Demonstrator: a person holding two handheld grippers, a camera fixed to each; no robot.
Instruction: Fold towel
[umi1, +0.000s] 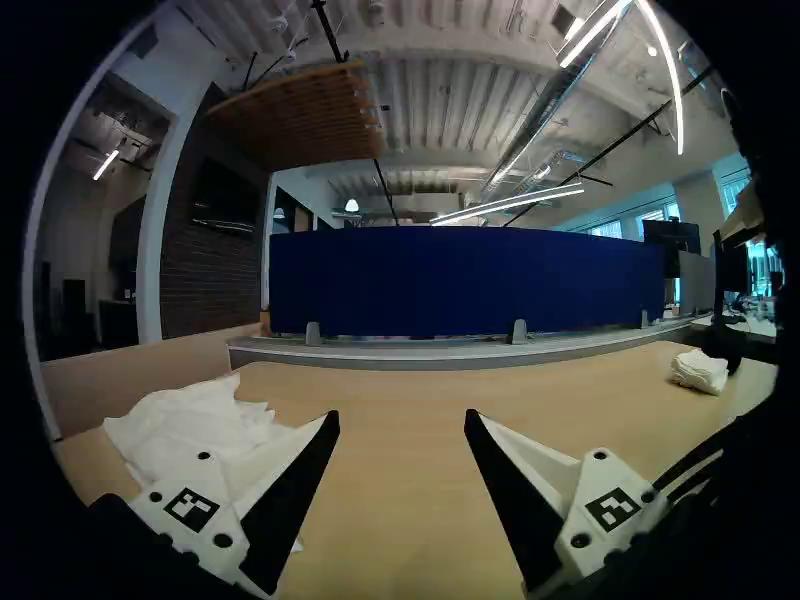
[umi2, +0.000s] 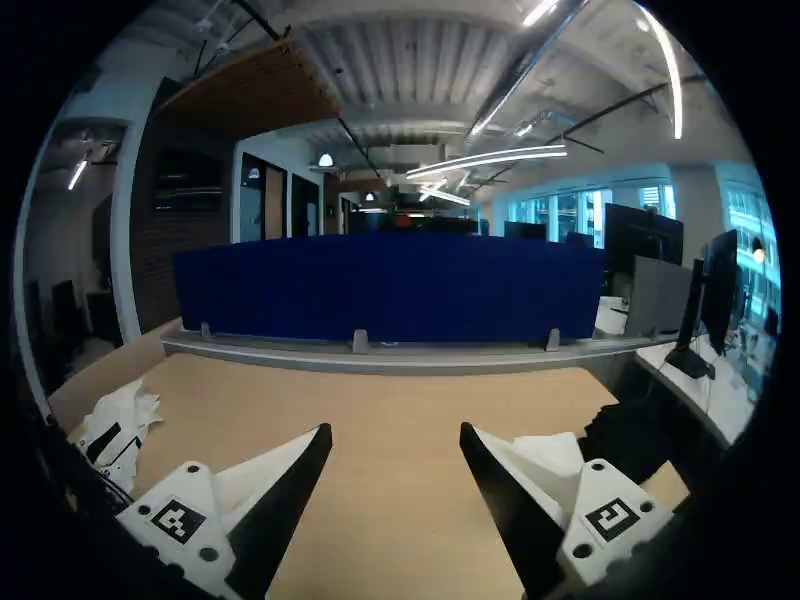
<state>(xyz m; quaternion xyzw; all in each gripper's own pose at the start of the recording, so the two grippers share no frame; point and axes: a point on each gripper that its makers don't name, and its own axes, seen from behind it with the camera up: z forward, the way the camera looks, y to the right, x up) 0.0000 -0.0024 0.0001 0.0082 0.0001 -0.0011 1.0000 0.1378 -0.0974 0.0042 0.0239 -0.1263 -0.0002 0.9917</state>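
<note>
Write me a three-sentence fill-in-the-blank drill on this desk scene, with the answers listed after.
1. The left gripper and the right gripper are both ___, holding nothing.
2. The crumpled towel lying on the table is ___ in colour.
3. The partition along the table's far edge is ___.

Missing words: open; white; blue.

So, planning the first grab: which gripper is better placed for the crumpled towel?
Left, probably. The crumpled towel lies beside the open left gripper; in the right gripper view it sits far aside.
</note>
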